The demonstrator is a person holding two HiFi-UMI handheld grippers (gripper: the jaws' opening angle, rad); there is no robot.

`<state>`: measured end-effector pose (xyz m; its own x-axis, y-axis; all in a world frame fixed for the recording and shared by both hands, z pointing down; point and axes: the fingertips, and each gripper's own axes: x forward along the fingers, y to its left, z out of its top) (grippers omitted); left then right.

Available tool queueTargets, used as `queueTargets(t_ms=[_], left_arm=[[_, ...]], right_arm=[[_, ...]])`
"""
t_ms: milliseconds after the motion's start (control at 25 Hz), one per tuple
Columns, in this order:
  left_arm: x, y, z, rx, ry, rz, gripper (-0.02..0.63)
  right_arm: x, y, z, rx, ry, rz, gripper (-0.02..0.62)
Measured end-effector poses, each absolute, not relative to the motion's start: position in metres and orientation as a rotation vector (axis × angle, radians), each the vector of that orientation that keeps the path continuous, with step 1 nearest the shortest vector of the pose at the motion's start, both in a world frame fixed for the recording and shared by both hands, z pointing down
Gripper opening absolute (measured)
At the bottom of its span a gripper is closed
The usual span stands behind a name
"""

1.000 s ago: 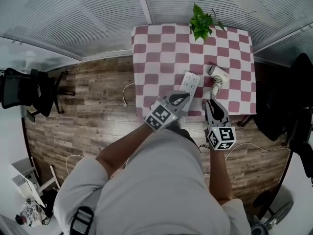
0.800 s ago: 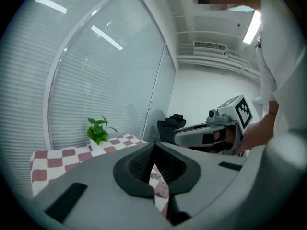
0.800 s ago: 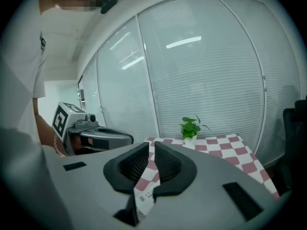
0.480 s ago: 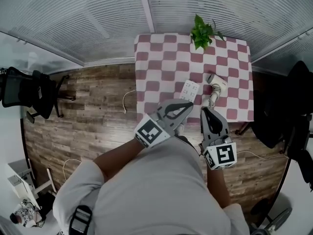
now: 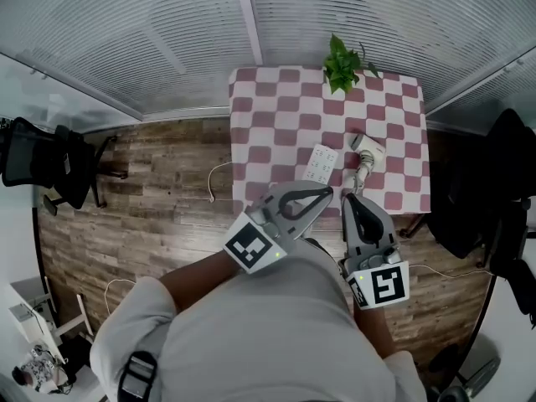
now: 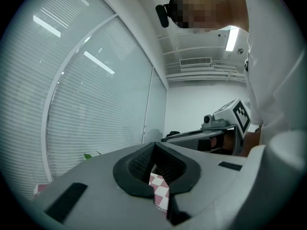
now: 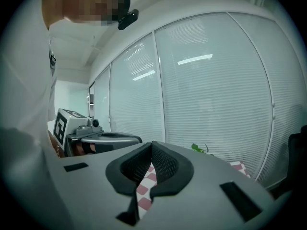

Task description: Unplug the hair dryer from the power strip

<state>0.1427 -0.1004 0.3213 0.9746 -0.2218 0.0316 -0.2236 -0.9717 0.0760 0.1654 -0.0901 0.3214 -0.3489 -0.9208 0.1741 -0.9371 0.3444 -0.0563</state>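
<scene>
Squares of pink and white cover the table [image 5: 276, 99], which stands against a wall of white blinds [image 5: 151, 32]. A small green plant [image 5: 342, 53] sits at the far edge of the table. The white power strip [image 5: 322, 164] lies flat near the middle of the cloth. The white hair dryer [image 5: 369, 148] lies just beside it, on the right, with a bit of cloth between them. Its cord [image 5: 363, 171] curls toward the near edge of the table. The plug is too small to see, so I cannot tell if it is in the power strip.

The person holds both grippers up in the air above the near edge of the table. They point toward the blinds. The left gripper [image 5: 328, 193] has its jaws pressed together at the tips, and it holds nothing. Only a bit of the checked cloth shows through the small hole under the tips. The right gripper [image 5: 349, 198] is the same, with its jaws closed tight and nothing between them. Neither gripper touches the power strip or the hair dryer.

The floor [image 5: 151, 199] is brown wood. A black chair [image 5: 50, 162] stands on it, far to the left.
</scene>
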Motion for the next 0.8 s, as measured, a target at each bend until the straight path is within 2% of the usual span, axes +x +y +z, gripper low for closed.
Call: queueTargets(t_ms=[800], left_arm=[[0.1438, -0.0985, 0.3243, 3.025, -0.342, 0.037, 0.029]], right_arm=[[0.1625, -0.0921, 0.3176, 1.718, -2.487, 0.206, 0.031]])
